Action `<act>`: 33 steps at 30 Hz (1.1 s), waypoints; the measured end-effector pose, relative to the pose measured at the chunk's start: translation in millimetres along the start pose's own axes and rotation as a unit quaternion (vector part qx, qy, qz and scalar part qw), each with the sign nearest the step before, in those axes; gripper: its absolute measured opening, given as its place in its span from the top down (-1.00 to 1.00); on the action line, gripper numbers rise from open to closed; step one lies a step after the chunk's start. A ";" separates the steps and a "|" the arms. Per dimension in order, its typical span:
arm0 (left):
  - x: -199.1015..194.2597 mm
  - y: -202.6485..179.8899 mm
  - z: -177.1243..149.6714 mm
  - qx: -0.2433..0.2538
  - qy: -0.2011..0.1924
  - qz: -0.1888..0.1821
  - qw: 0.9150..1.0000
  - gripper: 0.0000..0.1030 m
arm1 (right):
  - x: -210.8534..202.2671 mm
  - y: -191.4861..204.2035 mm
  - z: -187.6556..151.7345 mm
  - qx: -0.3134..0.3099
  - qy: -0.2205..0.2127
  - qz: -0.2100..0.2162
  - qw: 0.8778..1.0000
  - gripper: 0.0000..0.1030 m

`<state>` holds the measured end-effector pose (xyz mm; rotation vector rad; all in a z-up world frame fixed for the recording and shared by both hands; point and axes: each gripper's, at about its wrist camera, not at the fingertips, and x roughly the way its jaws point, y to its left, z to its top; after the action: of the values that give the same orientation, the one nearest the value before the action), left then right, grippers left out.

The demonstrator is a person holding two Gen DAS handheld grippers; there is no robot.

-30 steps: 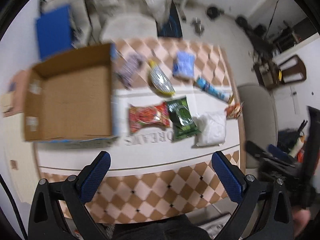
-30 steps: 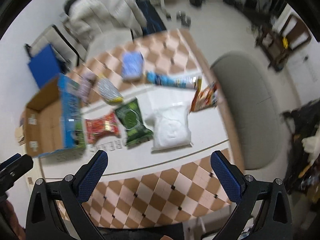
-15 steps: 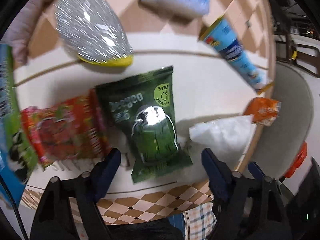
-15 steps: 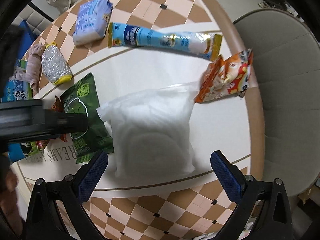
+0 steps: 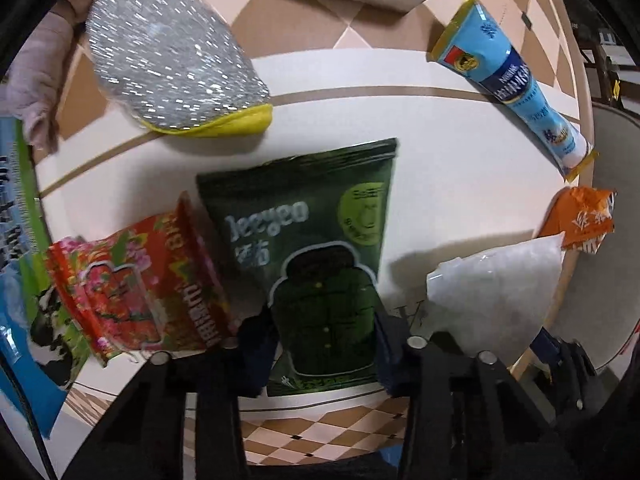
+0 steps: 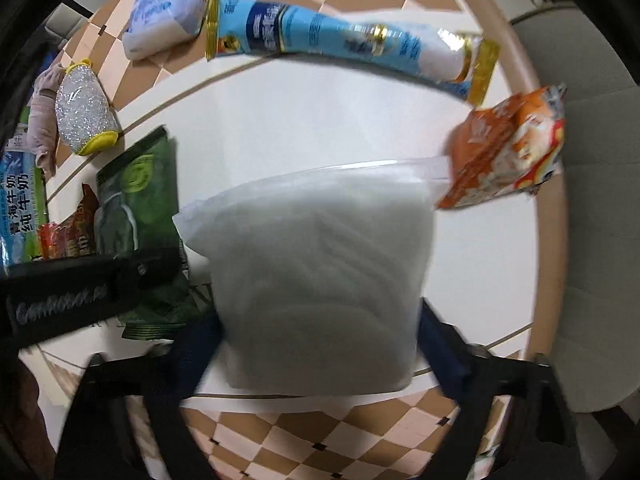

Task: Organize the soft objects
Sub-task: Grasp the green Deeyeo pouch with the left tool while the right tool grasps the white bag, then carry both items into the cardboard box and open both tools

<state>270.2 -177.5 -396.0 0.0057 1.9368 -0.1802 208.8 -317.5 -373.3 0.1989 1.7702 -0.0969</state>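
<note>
Both grippers are down over the table, each closing on its own package. The left gripper has its jaws straddling the lower end of the green snack pouch; they have just been closing, and the blue pads look pressed against the pouch's two side edges, so I read it as grasping the pouch. The right gripper has the white plastic bag between its jaws, which have also just been closing, though they stand wide, at the bag's edges; whether the pads truly press on it cannot be told. To do this step well, each squeeze should bite into the filling and not only the slippery film, since a pinch on the seam alone would likely slide off on lifting. The left lift should go straight up, because the red floral packet lies just left of its jaws and overlaps the pouch's edge; the orange snack packet sits ahead and to the right of the right gripper, touching the bag's far corner, and could be dragged along. Compared with a second ago, when both grippers hung high with jaws fully spread and the whole table and a cardboard box in view, they have dropped close to the surface and narrowed around their targets.
</note>
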 end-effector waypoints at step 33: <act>-220.8 323.4 -98.3 -0.119 -0.203 -0.035 0.971 0.37 | -171.8 347.7 -20.2 -0.146 -0.092 0.154 0.973 -0.32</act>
<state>289.1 173.0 -196.4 -0.2421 1.5390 0.0074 288.2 13.4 -186.1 0.2403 1.5287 0.3580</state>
